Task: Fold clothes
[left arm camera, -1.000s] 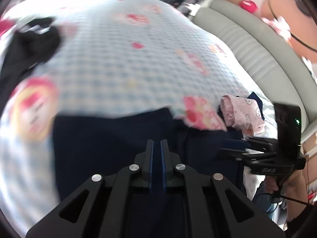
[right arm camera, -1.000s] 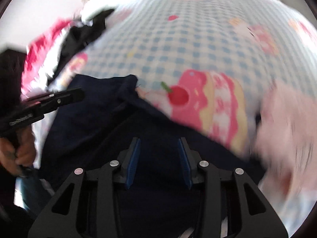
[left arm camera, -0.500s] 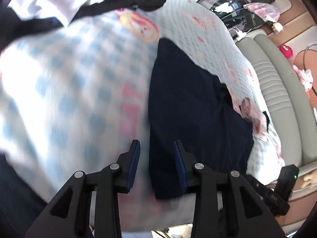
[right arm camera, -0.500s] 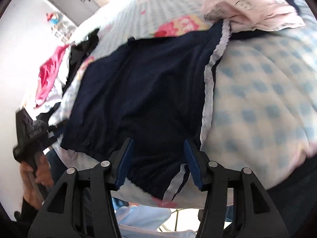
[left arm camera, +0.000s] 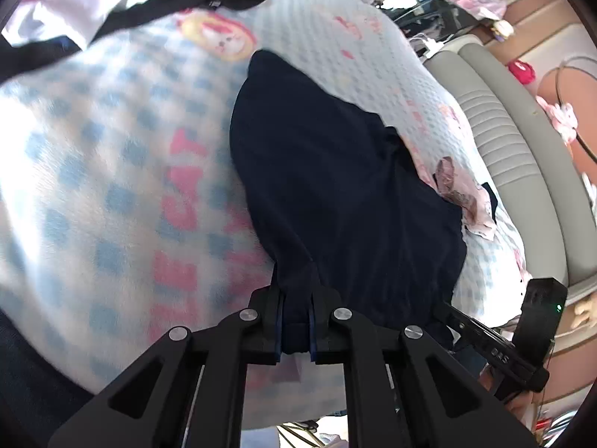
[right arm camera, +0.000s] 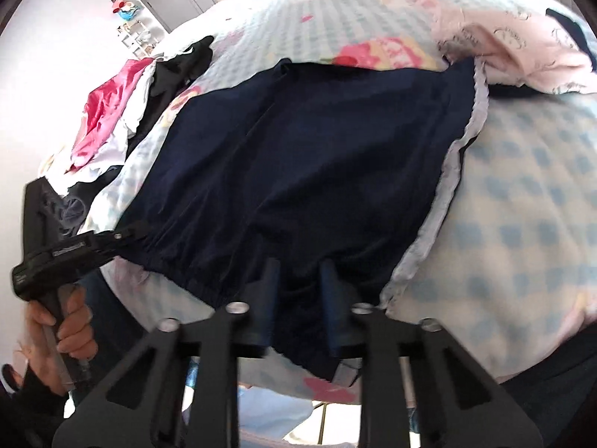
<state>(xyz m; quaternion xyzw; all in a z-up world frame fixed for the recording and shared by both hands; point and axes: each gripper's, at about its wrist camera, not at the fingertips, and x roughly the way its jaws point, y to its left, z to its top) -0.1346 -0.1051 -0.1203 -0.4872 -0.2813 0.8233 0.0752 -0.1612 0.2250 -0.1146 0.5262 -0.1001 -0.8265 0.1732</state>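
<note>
Navy shorts [left arm camera: 335, 186] with a white side trim lie spread on a blue-checked bedspread [left arm camera: 93, 186]. My left gripper [left arm camera: 296, 298] is closing, and its jaws pinch one corner of the elastic waistband at the bed's near edge. In the right wrist view the same shorts [right arm camera: 298, 149] fill the middle. My right gripper [right arm camera: 298, 280] is closing on the waistband near the trimmed side, with bunched navy cloth between its pads. Each gripper shows in the other's view: the left gripper [right arm camera: 127, 233] at the far-left corner, the right gripper [left arm camera: 447, 310] at the lower right.
A pink printed garment [right arm camera: 515, 48] lies just past the shorts' far end. A heap of black, white and red clothes [right arm camera: 112, 119] sits at the bed's far left. A grey padded sofa [left arm camera: 522, 149] runs along the right. A person's hand [right arm camera: 71, 324] holds the left gripper's handle.
Both grippers pulled back from over the shorts to the near waistband edge, opened, then closed on the waistband, one at each end.
</note>
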